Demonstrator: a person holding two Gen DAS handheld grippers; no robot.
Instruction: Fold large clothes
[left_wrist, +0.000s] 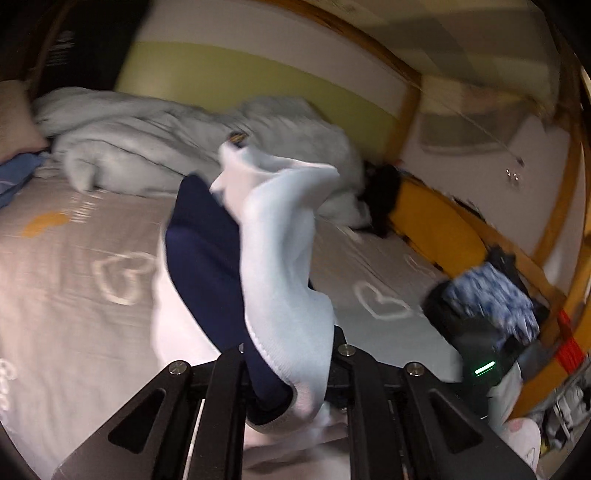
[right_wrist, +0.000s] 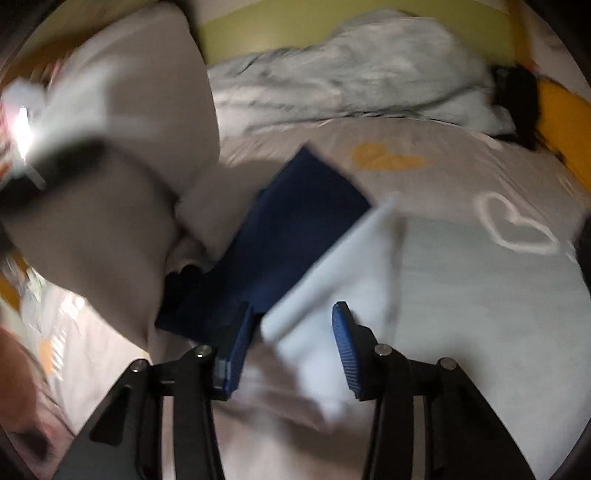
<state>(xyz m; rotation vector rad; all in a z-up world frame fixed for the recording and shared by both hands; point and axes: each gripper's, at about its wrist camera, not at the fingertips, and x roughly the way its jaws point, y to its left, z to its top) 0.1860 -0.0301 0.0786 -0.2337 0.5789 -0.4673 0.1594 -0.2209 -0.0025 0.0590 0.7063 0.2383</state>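
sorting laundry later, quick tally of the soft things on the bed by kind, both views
white and navy garment: 1
pale grey duvet: 1
beige pillow: 1
black item by the duvet, too blurred to identify: 1
Total: 4

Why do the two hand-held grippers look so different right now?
The left hand-held gripper is shut on the white and navy garment, lifting it off the bed. The right hand-held gripper stands apart, with only a blurred white edge between its blue pads. Both have black frames and point at the bed.
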